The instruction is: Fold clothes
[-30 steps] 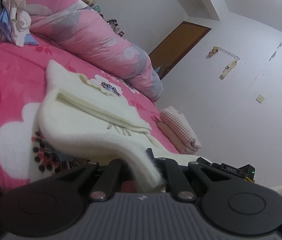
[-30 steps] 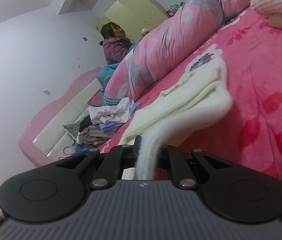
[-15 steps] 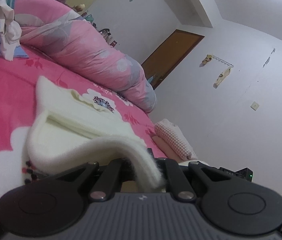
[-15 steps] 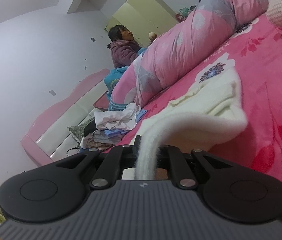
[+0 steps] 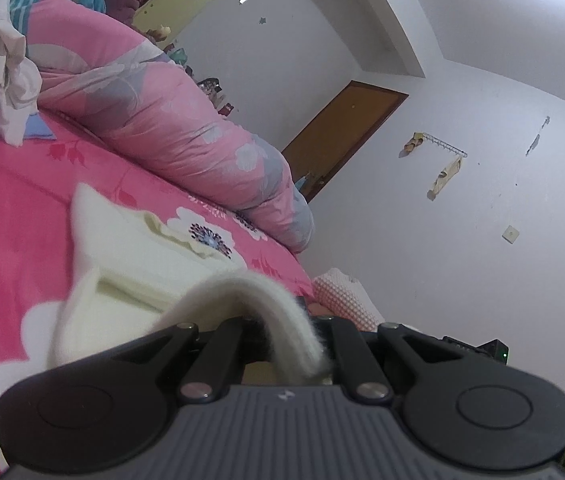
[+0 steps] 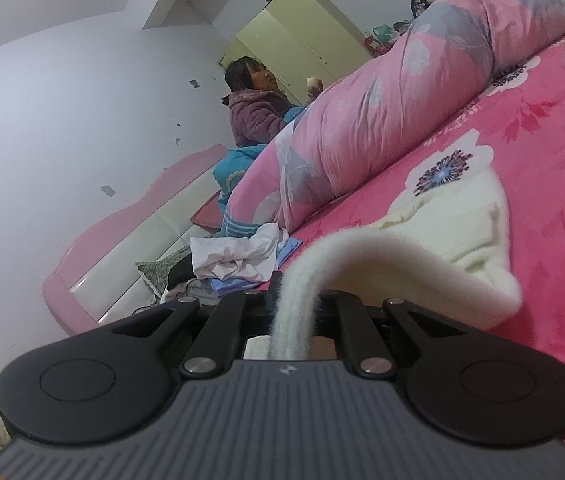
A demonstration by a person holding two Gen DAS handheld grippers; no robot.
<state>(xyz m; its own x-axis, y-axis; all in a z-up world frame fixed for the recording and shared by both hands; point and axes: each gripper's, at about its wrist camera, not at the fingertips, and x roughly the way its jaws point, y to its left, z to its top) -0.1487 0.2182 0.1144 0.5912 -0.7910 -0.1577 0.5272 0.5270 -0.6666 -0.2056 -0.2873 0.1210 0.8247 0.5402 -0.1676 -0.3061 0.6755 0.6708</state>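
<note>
**A:** Left wrist view first: your left gripper (image 5: 282, 344) had its jaws closed on the near edge of the cream garment (image 5: 130, 264). A second before, that edge lay low and stretched toward the camera. At this moment it rose in an arch over the jaws, and the rest of the cloth lay farther back on the pink bedsheet (image 5: 14, 184).

**B:** And your right gripper (image 6: 294, 320)?

**A:** It was the same there. Its jaws were closed on another part of that fuzzy edge, and the cloth curved up and away to the right, over the garment's body (image 6: 454, 232). Compared with half a second before, the arch was higher and nearer to the flower print (image 6: 446, 168) on the sheet.

**B:** So what did that mean for the fold?

**A:** I judged that you had lifted the near hem and were carrying it forward over the garment, so the fold was in the middle, not finished. The hem had not landed yet; both hands held it in the air.

**B:** Were the two corners level?

**A:** I could not tell this well, because each camera saw only its own corner, very close and blurred. You had to check it before you let go.

**B:** Anything in the way?

**A:** The rolled pink quilt (image 5: 170, 128) and the pile of clothes (image 6: 238, 256) were well apart from the garment.
</note>
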